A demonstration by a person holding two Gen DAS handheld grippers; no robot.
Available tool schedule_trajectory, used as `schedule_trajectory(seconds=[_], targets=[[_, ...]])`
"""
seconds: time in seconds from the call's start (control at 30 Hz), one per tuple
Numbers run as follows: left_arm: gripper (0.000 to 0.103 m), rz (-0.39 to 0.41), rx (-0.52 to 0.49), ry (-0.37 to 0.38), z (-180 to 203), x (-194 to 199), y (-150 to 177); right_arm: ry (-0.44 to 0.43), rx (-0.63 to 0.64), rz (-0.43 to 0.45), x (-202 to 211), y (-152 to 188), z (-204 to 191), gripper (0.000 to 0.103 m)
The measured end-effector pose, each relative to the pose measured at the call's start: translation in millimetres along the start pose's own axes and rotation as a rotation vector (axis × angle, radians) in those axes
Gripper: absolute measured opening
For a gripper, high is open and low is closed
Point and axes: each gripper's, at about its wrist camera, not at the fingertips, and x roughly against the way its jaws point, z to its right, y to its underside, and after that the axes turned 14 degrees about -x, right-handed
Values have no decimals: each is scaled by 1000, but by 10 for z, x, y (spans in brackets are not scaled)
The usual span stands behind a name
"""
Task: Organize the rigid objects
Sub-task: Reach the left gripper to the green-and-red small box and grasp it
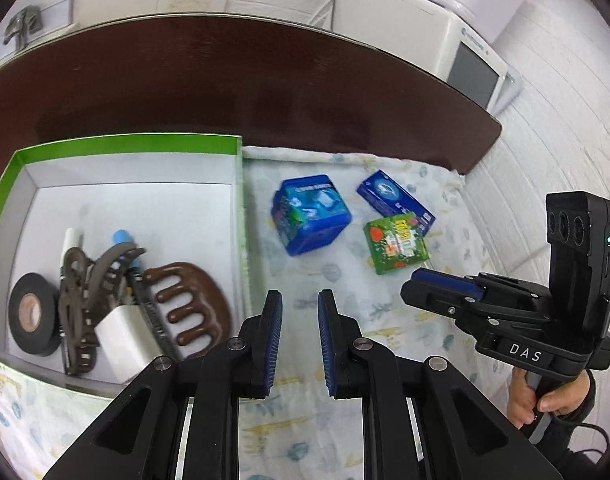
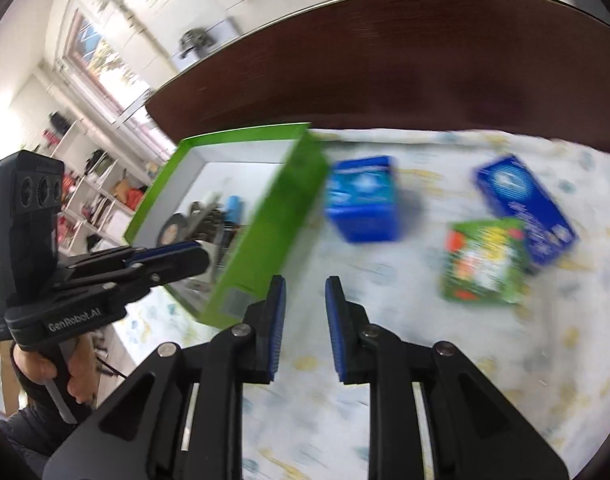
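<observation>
The left hand-held gripper (image 1: 301, 344) is empty above the patterned cloth (image 1: 345, 344), its blue pads nearly together with only a narrow gap. Just to its left sits the green-rimmed box (image 1: 117, 144), holding a tape roll (image 1: 33, 314), hair clips (image 1: 193, 304) and a white plug (image 1: 119, 334). Ahead of it lie a blue cube box (image 1: 311, 214), a flat blue box (image 1: 395, 196) and a green box (image 1: 397, 246), the last two touching. The right hand-held gripper (image 2: 305, 330) is also empty, its pads slightly apart, with the green box (image 2: 485, 260) ahead to its right.
</observation>
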Motion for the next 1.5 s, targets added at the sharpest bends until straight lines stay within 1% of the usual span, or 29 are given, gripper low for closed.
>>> schedule_trajectory(seconds=[0.03, 0.1, 0.13, 0.2, 0.27, 0.3, 0.43, 0.53, 0.63, 0.7, 0.77, 0.8, 0.83, 0.87, 0.9, 1.0, 1.1, 1.2, 1.3, 1.33, 1.37, 1.4, 1.5], targets=[[16, -11, -18, 7, 105, -60, -37, 28, -17, 16, 84, 31, 146, 30], [16, -28, -55, 26, 305, -176, -108, 91, -46, 51, 249, 109, 435, 41], [16, -40, -79, 39, 429, -255, -147, 117, -57, 64, 311, 146, 547, 44], [16, -64, -118, 55, 631, -396, -205, 187, -75, 83, 413, 221, 785, 53], [16, -94, -160, 78, 853, -562, -254, 252, -81, 93, 481, 327, 981, 57], [16, -110, -181, 88, 951, -641, -271, 276, -82, 92, 496, 375, 1068, 58], [16, -160, -246, 118, 1304, -920, -331, 307, -90, 78, 460, 459, 1288, 58], [16, -192, -263, 117, 1435, -1074, -365, 301, -94, 59, 383, 476, 1351, 58], [16, -203, -243, 118, 1437, -1138, -366, 264, -105, 61, 376, 494, 1384, 58], [16, -189, -210, 102, 1335, -1111, -373, 192, -142, 88, 480, 467, 1401, 58], [16, -162, -147, 81, 1179, -1083, -401, 117, -174, 121, 566, 384, 1400, 58], [16, -147, -109, 75, 1086, -1064, -413, 97, -178, 134, 601, 347, 1372, 58], [16, -129, -70, 64, 987, -1047, -429, 87, -178, 144, 620, 301, 1331, 57], [16, -114, -35, 48, 893, -1036, -440, 82, -172, 153, 625, 258, 1276, 52], [16, -107, -6, 34, 808, -1040, -447, 72, -164, 158, 607, 203, 1216, 43], [16, -105, 58, 48, 632, -1134, -458, 55, -135, 143, 492, 89, 1021, 32], [16, -112, 84, 64, 560, -1231, -451, 74, -90, 117, 313, 10, 841, 28], [16, -114, 107, 91, 507, -1300, -458, 100, -71, 103, 173, -77, 749, 28], [17, -110, 109, 114, 480, -1323, -500, 124, -79, 85, 54, -153, 756, 28], [18, -109, 109, 117, 472, -1334, -513, 123, -83, 78, 33, -172, 767, 28], [27, -107, 113, 120, 465, -1347, -530, 125, -86, 70, 2, -187, 776, 27], [33, -107, 120, 128, 455, -1364, -542, 131, -87, 61, -31, -196, 788, 23], [34, -115, 140, 197, 437, -1429, -548, 154, -126, 39, -88, -194, 891, 14]])
